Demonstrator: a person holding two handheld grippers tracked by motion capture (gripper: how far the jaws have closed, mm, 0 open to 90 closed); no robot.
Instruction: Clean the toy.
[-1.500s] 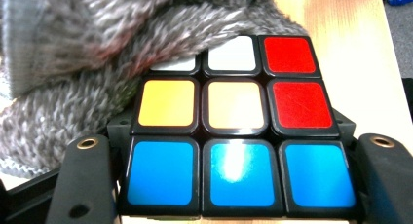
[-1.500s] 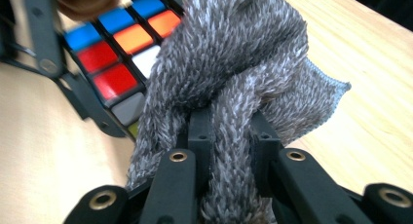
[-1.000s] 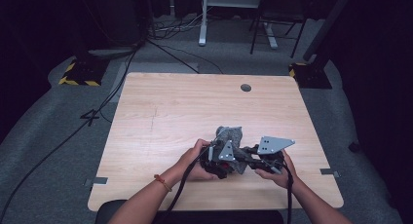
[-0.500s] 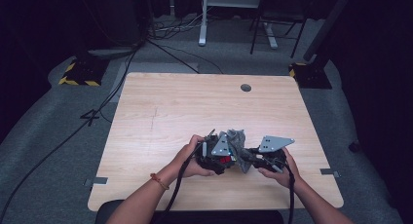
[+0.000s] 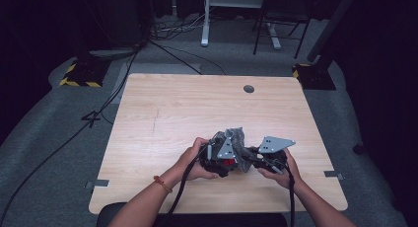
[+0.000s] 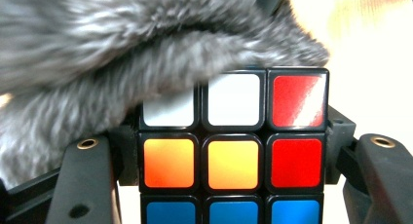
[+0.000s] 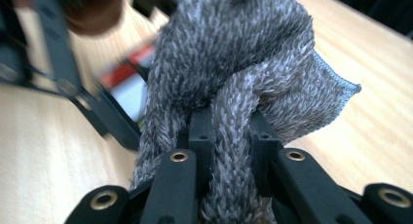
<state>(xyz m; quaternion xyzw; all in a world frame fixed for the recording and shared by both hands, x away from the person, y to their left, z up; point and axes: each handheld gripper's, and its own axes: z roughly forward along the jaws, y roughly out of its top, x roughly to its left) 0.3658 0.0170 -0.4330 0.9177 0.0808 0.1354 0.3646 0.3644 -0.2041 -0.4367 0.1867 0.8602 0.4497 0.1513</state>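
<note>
A colour-tiled puzzle cube (image 6: 234,151), with white, orange, red and blue squares showing, sits squeezed between the jaws of my left gripper (image 6: 234,136). A grey fluffy cloth (image 6: 122,63) drapes over its top left corner. My right gripper (image 7: 229,131) is shut on a bunched fold of that cloth (image 7: 234,63), and the cube (image 7: 131,83) shows blurred behind it. In the high view the left gripper (image 5: 222,155) and right gripper (image 5: 268,153) meet at the near middle of the table (image 5: 197,108), with the cloth (image 5: 239,138) between them.
The light wooden table has a round cable hole (image 5: 249,89) near its far edge. Black cables (image 5: 185,192) trail from both grippers off the near edge. On the floor beyond lie more cables and stand desk legs (image 5: 204,19).
Both hands stay in about the same place. The left gripper has tipped a little, so a red face of the cube now shows under the cloth.
</note>
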